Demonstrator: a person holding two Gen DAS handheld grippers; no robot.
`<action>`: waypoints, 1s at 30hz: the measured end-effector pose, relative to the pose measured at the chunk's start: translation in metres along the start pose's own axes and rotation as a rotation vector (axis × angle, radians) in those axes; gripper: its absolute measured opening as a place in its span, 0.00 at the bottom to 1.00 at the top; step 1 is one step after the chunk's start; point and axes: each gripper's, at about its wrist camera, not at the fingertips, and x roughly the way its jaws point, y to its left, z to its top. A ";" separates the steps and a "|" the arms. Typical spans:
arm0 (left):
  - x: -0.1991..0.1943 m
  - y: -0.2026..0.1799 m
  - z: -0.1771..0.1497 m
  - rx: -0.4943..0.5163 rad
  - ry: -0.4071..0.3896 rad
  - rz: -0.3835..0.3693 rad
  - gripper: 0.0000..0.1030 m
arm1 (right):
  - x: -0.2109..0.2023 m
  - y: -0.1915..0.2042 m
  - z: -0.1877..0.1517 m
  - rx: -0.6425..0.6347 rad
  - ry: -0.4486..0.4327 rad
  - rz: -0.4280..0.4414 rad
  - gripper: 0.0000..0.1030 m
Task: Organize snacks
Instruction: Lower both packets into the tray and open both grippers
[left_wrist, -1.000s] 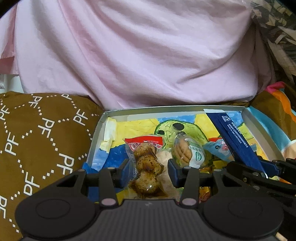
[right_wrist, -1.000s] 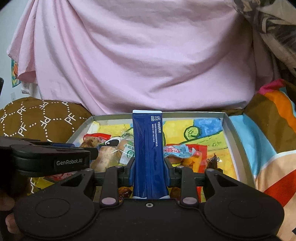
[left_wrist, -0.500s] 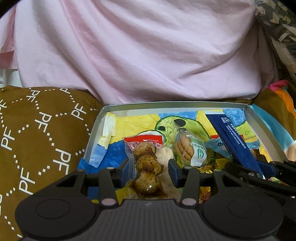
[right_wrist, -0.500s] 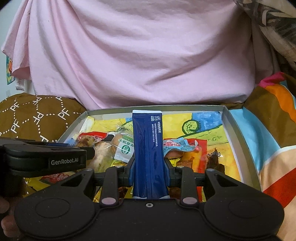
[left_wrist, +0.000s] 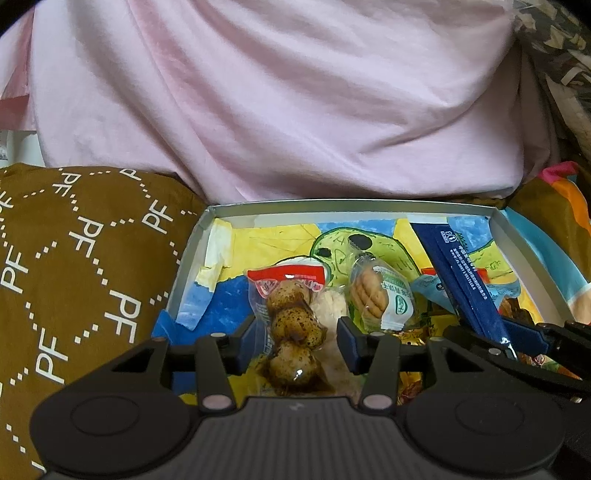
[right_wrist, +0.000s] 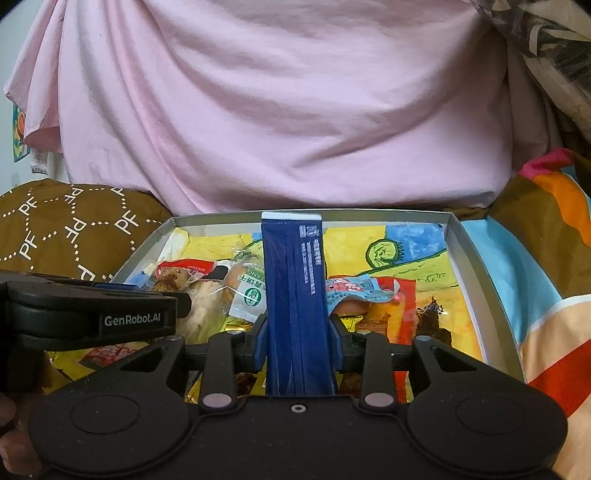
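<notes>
The right gripper (right_wrist: 297, 338) clenches an upright dark blue sachet (right_wrist: 295, 291) over the shallow painted box (right_wrist: 467, 254). The left gripper (left_wrist: 297, 341) stands released around a clear pack of speckled eggs (left_wrist: 291, 325), its left pad against the pack and a gap at the right pad. A green-labelled biscuit packet (left_wrist: 380, 299) lies at two o'clock of the pack. At nine o'clock of the box sits a brown cushion (left_wrist: 81, 258); pink cloth (left_wrist: 280, 103) rises at twelve.

Egg pack (left_wrist: 291, 317) left of biscuit pack (left_wrist: 380, 295), both in box (left_wrist: 332, 206); cushion (left_wrist: 85, 258) left of box.
</notes>
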 end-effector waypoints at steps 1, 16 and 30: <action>0.000 0.000 0.000 0.000 0.001 0.002 0.50 | 0.000 0.000 0.000 -0.002 0.000 0.000 0.34; -0.007 -0.001 0.003 -0.017 -0.019 0.016 0.64 | -0.002 -0.002 -0.002 -0.006 -0.007 -0.011 0.42; -0.026 0.001 0.008 -0.034 -0.066 0.014 0.79 | -0.022 -0.004 -0.001 -0.029 -0.062 -0.018 0.62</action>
